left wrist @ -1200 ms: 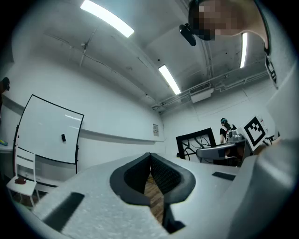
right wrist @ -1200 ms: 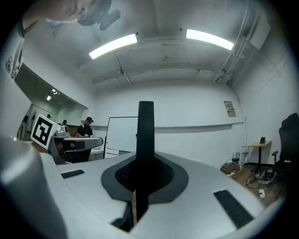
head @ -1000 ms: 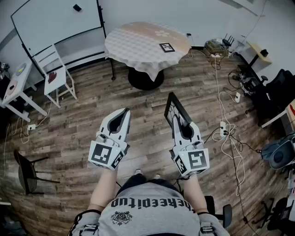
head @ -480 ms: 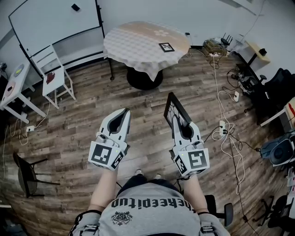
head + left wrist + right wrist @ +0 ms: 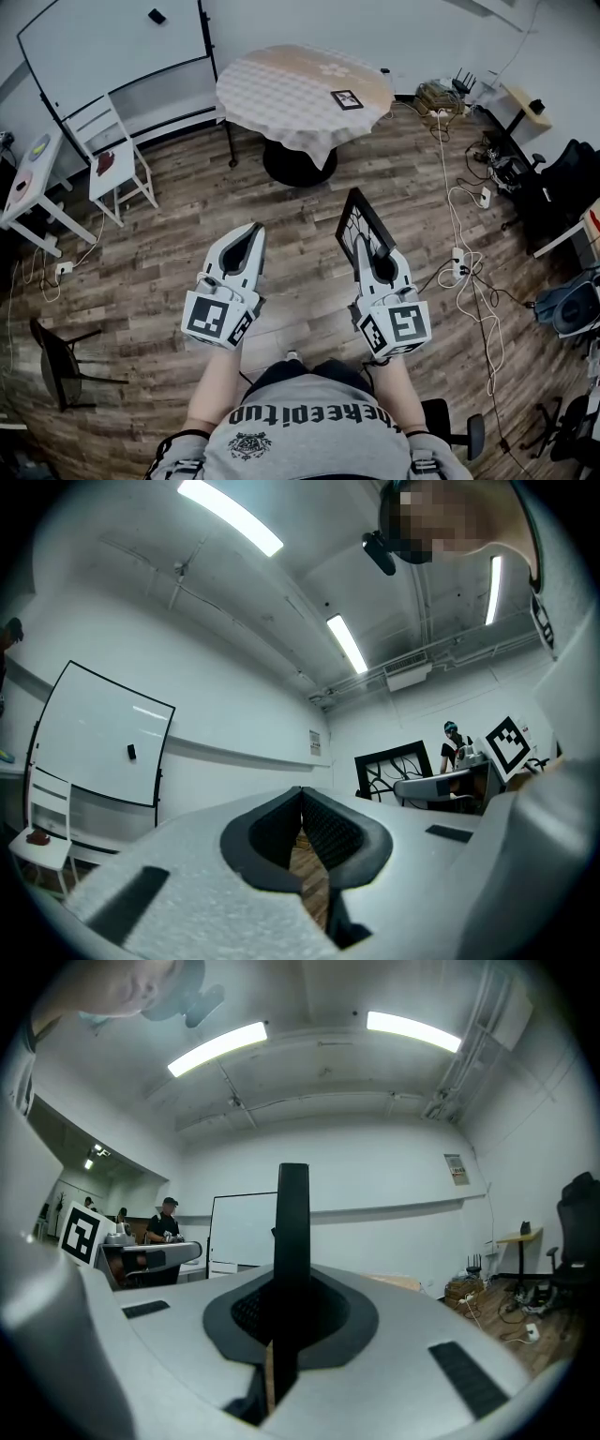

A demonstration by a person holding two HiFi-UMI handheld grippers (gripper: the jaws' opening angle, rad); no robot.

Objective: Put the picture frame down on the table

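My right gripper [image 5: 373, 249] is shut on the lower edge of a black picture frame [image 5: 360, 223], held upright over the wooden floor. In the right gripper view the picture frame [image 5: 292, 1232] stands edge-on between the jaws of the right gripper [image 5: 289, 1288]. Level with it, to the left, my left gripper [image 5: 247, 242] is shut with nothing in it; its jaws meet at the tip in the left gripper view [image 5: 302, 795], where the picture frame [image 5: 394, 769] shows at the right. The round table [image 5: 281, 94] with a checked cloth stands well ahead and bears a small framed picture [image 5: 347, 98].
A whiteboard [image 5: 112, 42] stands at the back left, with a white chair [image 5: 112, 155] and a small white table [image 5: 26, 178] near it. A black chair [image 5: 56, 352] is at my left. Cables and a power strip [image 5: 461, 262] trail over the floor at the right.
The view has shifted a little, so the table sits slightly further right. Both grippers keep the same pose, the right one still gripping the frame.
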